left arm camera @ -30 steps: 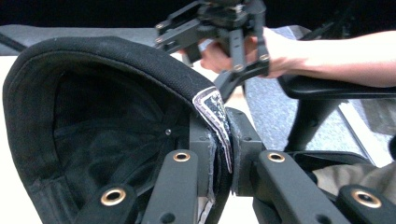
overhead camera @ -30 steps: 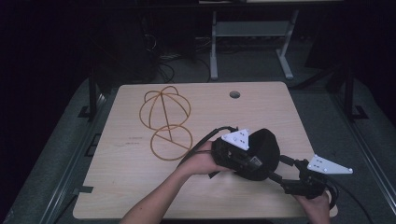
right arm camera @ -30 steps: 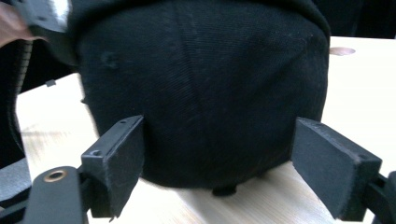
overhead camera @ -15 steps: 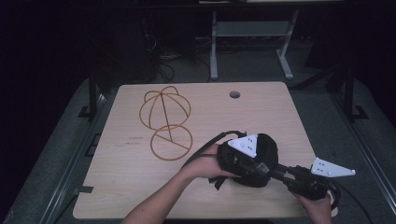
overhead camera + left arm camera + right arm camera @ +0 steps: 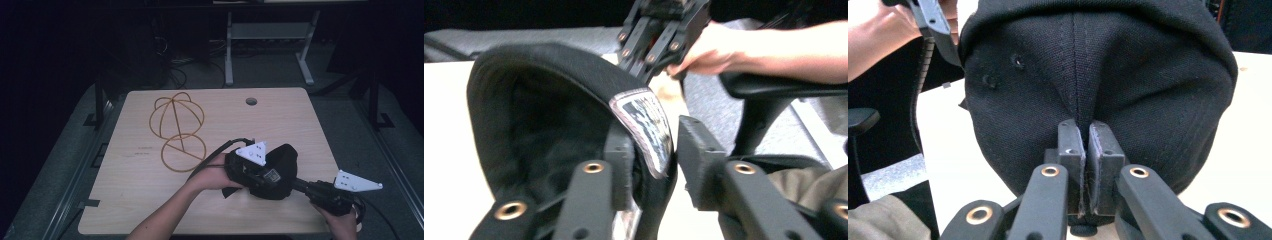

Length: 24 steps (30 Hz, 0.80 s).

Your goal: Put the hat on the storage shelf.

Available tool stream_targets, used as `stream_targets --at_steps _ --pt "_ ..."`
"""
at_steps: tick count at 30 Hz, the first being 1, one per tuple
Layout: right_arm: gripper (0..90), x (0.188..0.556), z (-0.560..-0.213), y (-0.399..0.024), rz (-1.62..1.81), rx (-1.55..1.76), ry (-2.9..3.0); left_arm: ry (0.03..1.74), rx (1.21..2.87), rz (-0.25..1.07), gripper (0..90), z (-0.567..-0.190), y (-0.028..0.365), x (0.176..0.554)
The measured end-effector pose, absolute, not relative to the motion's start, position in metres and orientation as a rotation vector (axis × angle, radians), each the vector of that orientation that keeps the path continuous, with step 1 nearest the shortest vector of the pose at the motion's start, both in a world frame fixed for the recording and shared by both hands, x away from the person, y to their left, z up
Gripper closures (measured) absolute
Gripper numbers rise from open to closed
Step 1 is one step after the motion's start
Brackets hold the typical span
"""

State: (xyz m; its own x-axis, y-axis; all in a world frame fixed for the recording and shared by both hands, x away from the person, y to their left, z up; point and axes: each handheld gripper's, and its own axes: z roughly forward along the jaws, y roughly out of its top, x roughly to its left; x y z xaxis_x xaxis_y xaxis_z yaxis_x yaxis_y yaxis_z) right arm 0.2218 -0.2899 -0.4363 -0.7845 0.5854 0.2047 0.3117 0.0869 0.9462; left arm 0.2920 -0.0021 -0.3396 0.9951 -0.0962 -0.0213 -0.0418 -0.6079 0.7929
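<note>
Far left on the table (image 5: 125, 200): a wire frame (image 5: 176, 131) of hoops lies flat, well apart from your work and untouched.

Near centre-right: a black cap (image 5: 281, 171) sits on the table top between your two grippers, closer to the near edge than to the far one.

Your left gripper (image 5: 243, 172) comes in from the left, your left hand (image 5: 212, 173) wrapped around its body, a cable looping off toward the wire frame. In the left gripper view (image 5: 651, 150) its jaws have just been opening. One pad sits inside the cap's hollow beside the sewn label (image 5: 644, 125); the other pad stands clear outside the edge. The cap's edge (image 5: 574, 70) runs between the jaws, but there is a visible gap on the outer side, so the grip is loose, not pressing.

Your right gripper (image 5: 300, 184) reaches in from the near right corner, your right hand (image 5: 345, 222) at the table's near edge. In the right gripper view (image 5: 1087, 150) its jaws have just been closing. The two pads now meet tight on a pinch of the cap's fabric (image 5: 1098, 70) at the centre seam, low on the crown. The cap's crown bulges above the pads, eyelet holes showing upper left.
</note>
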Motion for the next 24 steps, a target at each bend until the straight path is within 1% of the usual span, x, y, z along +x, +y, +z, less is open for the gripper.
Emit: stream_targets --at_steps 1,5,9,18,24 --pt "85.9 0.221 -0.436 -0.290 1.753 0.908 2.134 -0.089 2.227 -0.069 61.8 -0.340 0.000 0.292" --pt "86.0 0.221 -0.435 -0.291 1.741 0.912 2.121 -0.051 2.247 -0.028 53.7 -0.344 0.011 0.291" --pt "86.1 0.218 -0.431 -0.291 1.699 0.903 2.112 -0.017 2.258 -0.004 49.0 -0.348 0.025 0.290" --pt "86.4 0.218 -0.428 -0.295 1.674 0.928 2.091 0.060 2.272 0.029 47.2 -0.364 0.058 0.287" --pt "86.6 0.216 -0.427 -0.296 1.689 0.928 2.079 0.096 2.302 0.096 46.0 -0.377 0.077 0.279"
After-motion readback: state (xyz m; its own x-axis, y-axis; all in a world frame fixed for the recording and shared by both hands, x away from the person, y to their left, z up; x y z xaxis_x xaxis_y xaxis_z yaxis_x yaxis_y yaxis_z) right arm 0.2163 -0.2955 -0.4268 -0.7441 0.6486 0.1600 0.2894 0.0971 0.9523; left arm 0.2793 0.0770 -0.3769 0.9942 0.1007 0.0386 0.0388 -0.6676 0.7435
